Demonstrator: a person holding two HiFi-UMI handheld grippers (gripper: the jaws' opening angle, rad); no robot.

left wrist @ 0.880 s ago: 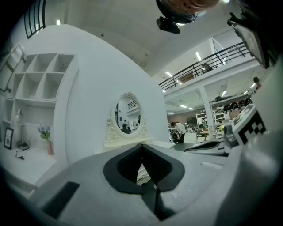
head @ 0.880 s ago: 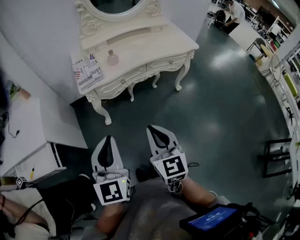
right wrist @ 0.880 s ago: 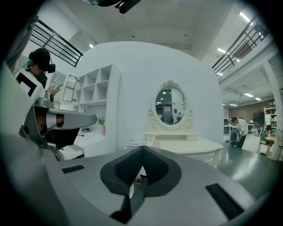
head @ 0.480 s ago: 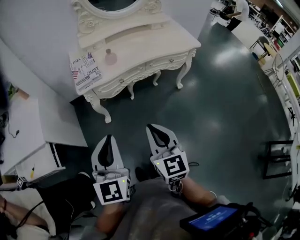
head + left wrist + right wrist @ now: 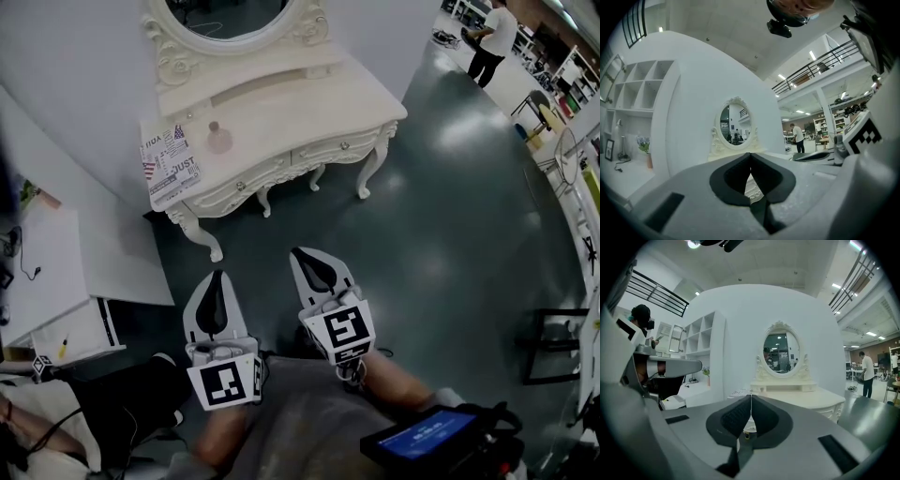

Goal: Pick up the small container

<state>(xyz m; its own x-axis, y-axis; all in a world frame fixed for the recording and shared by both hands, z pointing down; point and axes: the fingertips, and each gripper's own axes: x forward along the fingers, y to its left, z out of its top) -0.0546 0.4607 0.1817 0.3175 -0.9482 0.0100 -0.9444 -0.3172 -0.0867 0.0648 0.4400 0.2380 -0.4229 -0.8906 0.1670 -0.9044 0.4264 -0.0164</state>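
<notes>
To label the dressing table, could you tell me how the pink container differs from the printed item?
The pink container is small and round; the printed item is larger and rectangular. The container is plain; the printed item is text-covered. Both rest on the dressing table.

There is one white dressing table (image 5: 314, 108), carrying one oval mirror (image 5: 220, 14), one small container (image 5: 218, 139) and one printed sheet (image 5: 171, 161). I count two grippers, the left gripper (image 5: 217, 276) and the right gripper (image 5: 302, 252), plus one person (image 5: 494, 39) across the hall.
</notes>
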